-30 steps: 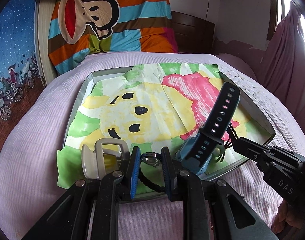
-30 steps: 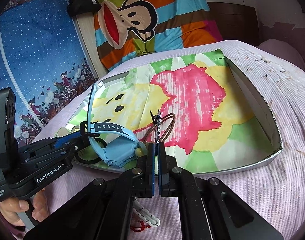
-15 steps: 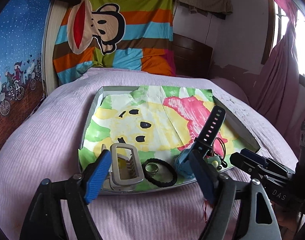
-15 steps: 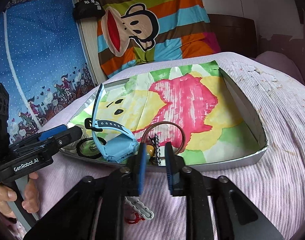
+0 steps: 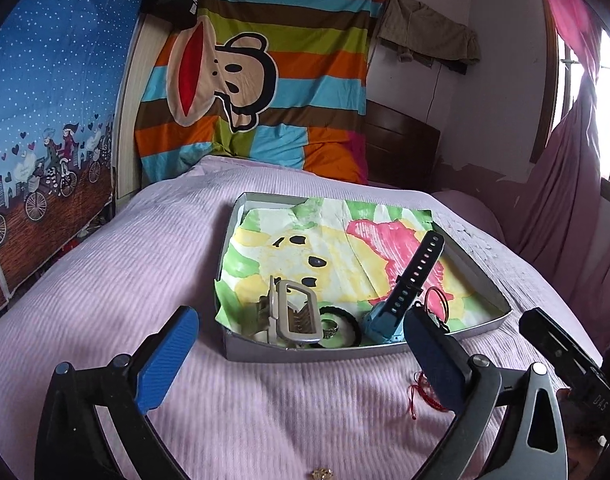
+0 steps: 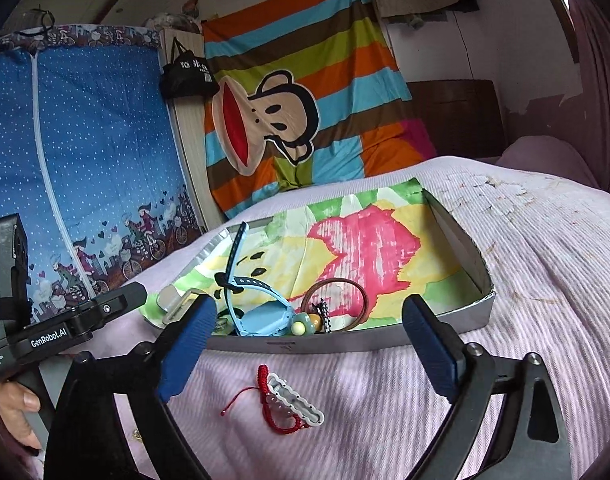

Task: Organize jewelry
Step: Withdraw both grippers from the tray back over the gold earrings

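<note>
Both grippers stood back from the tray (image 5: 457,342) on the bed, the left gripper (image 5: 301,354) and right gripper (image 6: 317,344) each having just spread its jaws fully wide with nothing between them, evidently after setting items down. The blue watch (image 6: 265,320), brown bangle (image 6: 337,300), black hair tie (image 5: 339,330) and grey clip (image 5: 295,314) lay grouped at the tray's near edge. A red cord bracelet (image 6: 281,404) remained outside on the bedspread (image 5: 145,280), just before the tray.
</note>
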Motion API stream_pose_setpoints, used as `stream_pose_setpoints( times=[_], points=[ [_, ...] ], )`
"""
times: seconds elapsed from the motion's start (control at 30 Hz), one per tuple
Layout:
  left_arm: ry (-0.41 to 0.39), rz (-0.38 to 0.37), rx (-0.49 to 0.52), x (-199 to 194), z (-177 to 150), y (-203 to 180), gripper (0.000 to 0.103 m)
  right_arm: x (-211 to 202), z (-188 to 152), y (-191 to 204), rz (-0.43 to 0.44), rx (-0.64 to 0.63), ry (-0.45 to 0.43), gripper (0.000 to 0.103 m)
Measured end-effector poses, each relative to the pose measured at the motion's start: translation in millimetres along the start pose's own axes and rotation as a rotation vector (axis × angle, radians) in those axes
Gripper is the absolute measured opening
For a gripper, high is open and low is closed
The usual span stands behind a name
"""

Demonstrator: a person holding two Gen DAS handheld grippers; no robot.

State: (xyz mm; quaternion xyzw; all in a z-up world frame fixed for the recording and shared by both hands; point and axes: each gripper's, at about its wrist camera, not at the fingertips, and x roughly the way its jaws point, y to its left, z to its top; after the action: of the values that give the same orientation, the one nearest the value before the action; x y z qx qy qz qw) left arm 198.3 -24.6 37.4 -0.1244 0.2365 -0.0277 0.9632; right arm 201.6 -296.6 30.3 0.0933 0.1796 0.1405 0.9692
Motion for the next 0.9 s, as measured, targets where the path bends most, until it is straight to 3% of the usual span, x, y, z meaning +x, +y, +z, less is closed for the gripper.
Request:
stream_pose_setpoints(
  times=[0.37,0.9],
  points=[
    [-0.067,0.026,0.033,-38.9,-12.9,6.8,0.103,-33.2,-9.8,16.7,-0.001,-0.049,-0.080,0.102],
    [-0.080,0.044,0.095,-67.6,-47.1,10.2,0.103,-84.5,-28.9,37.3,-0.024,-0.133,-0.165,0.102]
  ],
)
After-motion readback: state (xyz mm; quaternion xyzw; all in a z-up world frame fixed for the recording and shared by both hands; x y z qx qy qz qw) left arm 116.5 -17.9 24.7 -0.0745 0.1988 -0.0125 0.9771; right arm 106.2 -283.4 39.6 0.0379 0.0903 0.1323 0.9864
